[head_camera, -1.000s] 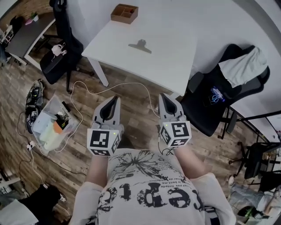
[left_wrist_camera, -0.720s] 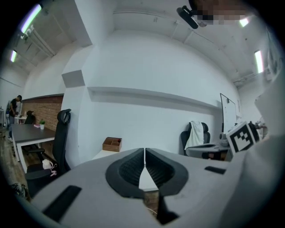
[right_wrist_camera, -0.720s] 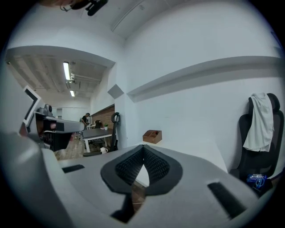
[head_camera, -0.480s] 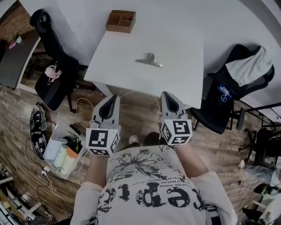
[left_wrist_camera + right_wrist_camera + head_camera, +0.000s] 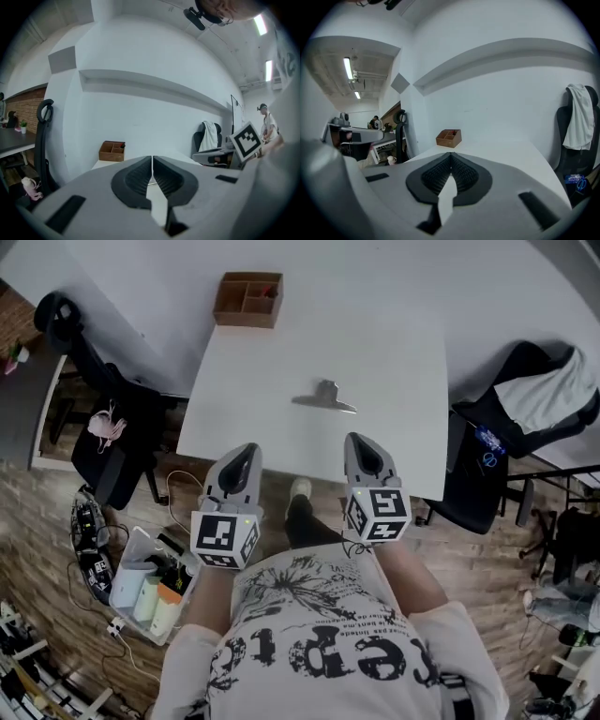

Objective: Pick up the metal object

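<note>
A grey metal clip (image 5: 324, 398) lies flat near the middle of the white table (image 5: 253, 418). My left gripper (image 5: 241, 458) and right gripper (image 5: 359, 448) are held side by side at the table's near edge, short of the clip. Both are shut with nothing between their jaws. In the left gripper view the gripper (image 5: 152, 158) points over the table, and the jaws hide most of the clip. In the right gripper view the gripper (image 5: 451, 154) also faces across the table, and the clip does not show.
A wooden compartment box (image 5: 247, 299) sits at the table's far left corner, also seen as the box (image 5: 111, 151) and the box (image 5: 449, 138). Black chairs stand left (image 5: 112, 418) and right (image 5: 525, 418), the right one draped with a white cloth. A clear bin (image 5: 150, 582) and cables lie on the floor.
The view has moved forward toward the table. The clip and box now lie nearer to both grippers, which stay shut and side by side.
</note>
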